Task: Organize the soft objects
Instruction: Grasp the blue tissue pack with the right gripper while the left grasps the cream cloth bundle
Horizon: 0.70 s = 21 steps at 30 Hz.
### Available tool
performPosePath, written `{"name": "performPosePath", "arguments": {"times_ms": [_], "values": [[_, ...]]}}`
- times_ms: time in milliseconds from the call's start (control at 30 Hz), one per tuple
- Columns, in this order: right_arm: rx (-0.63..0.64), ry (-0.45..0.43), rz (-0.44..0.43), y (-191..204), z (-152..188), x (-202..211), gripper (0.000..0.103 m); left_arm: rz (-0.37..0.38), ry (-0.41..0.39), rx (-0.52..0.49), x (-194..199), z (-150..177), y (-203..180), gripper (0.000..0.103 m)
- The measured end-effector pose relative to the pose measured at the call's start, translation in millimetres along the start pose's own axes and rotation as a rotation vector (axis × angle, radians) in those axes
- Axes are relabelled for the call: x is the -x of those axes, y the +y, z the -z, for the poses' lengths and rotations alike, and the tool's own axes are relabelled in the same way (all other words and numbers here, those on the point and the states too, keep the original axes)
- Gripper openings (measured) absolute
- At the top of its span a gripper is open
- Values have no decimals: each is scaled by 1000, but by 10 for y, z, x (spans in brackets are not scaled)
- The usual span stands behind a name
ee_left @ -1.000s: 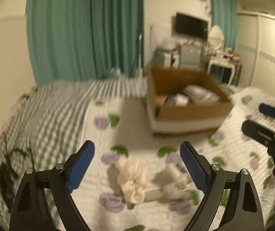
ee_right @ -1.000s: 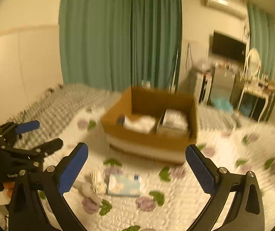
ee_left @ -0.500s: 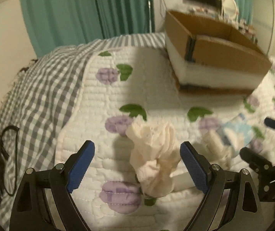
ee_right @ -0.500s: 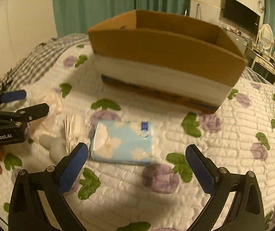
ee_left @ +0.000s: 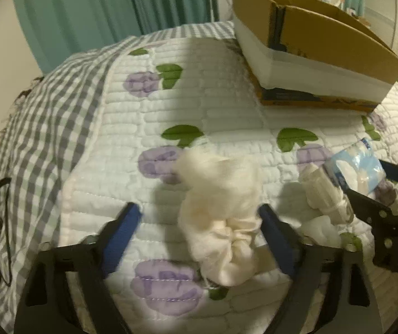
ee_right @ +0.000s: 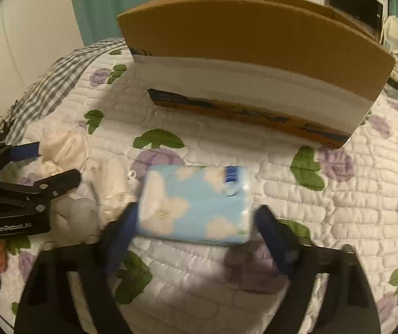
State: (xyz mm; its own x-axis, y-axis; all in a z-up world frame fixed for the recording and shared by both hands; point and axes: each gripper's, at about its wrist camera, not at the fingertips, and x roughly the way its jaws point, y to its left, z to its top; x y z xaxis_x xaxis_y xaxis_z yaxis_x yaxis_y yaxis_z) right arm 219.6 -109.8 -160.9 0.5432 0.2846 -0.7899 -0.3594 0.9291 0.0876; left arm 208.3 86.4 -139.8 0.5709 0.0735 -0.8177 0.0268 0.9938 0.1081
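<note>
Floral quilted bed [ee_left: 226,117], cardboard box [ee_right: 254,55], tissue pack [ee_right: 196,203], cream cloth [ee_left: 221,194]

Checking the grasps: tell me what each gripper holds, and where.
Nothing is firmly held yet. Left gripper is closing around the cloth; right gripper around the tissue pack's ends.

Likely a home bedroom: quilted floral bedspread [ee_left: 226,111], teal curtains [ee_left: 101,8], television [ee_right: 356,1].

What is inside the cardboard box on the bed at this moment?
Neither view settles it. The cardboard box shows only its outer walls, rim and a strip of inner wall; its floor and any contents are hidden behind the near wall.
</note>
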Motion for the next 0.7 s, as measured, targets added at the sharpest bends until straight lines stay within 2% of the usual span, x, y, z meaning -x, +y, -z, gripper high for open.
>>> {"name": "performPosePath", "arguments": {"times_ms": [100, 133, 167, 333, 500, 700], "values": [[1, -3, -14, 21, 6, 9, 73, 7, 12, 5, -44, -18, 5, 60], [-3, -9, -23, 20, 11, 34, 73, 21, 11, 10, -40, -18, 14, 46], [-8, -17, -23, 17, 12, 61, 72, 45, 10, 14, -40, -24, 22, 42], [-19, -55, -18, -54, 58, 273, 72, 63, -17, 19, 53, -2, 39, 36], [-45, -90, -10, -134, 92, 487, 72, 97, -53, 15, 312, 60, -5, 35], [-63, -161, -8, -194, 137, 926, 72, 146, -152, -10, 836, 54, -122, 35]]}}
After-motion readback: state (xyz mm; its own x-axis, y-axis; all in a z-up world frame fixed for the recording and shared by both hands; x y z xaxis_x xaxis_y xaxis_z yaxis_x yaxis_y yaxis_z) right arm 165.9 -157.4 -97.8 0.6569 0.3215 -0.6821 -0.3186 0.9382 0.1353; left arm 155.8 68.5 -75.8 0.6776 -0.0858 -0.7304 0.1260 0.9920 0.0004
